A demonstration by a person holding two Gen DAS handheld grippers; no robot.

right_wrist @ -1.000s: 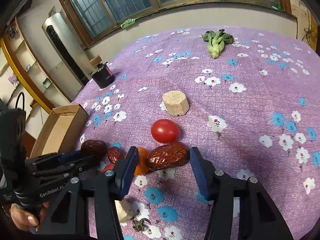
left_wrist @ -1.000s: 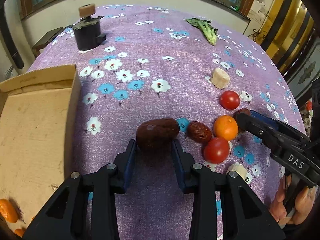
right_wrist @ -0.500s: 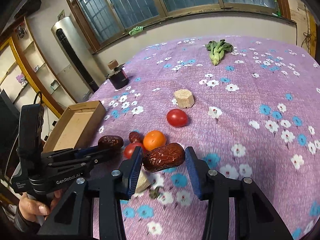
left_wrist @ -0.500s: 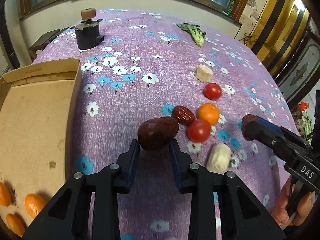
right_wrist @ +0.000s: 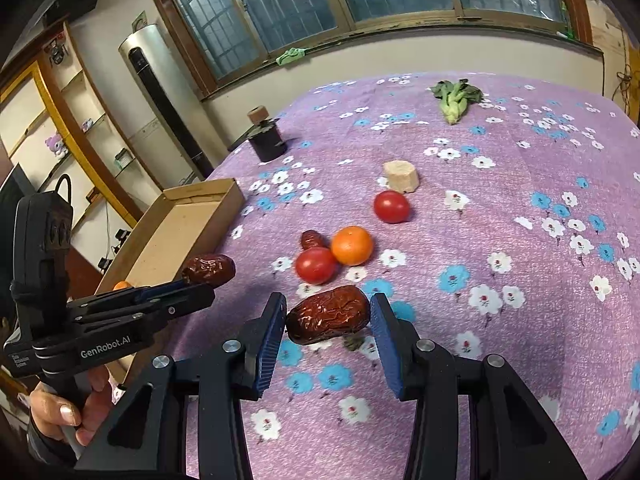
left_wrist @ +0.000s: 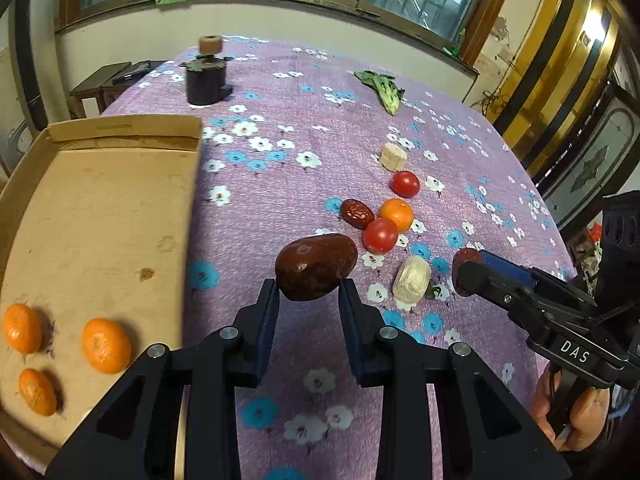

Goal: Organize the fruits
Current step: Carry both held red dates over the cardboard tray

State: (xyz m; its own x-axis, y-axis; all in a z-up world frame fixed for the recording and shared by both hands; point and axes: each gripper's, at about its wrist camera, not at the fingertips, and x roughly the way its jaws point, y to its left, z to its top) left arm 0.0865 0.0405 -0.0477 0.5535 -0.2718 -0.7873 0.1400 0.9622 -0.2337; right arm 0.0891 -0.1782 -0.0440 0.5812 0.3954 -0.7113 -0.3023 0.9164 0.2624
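Left claw (left_wrist: 308, 292): clamping narrow on smooth dark-red oval date (left_wrist: 316, 266), above purple floral worktop (left_wrist: 280, 176).
Right claw (right_wrist: 328, 322): pinching wrinkled reddish-brown date (right_wrist: 328, 320), raised off worktop.

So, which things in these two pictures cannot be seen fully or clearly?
- Cardboard box: left wrist view, its near and left parts cut off by the picture edge; in the right wrist view the left tool covers its near end.
- Small green scrap: right wrist view, mostly behind the date held in the right tool.
- Date in the right tool: left wrist view, only its tip shows.
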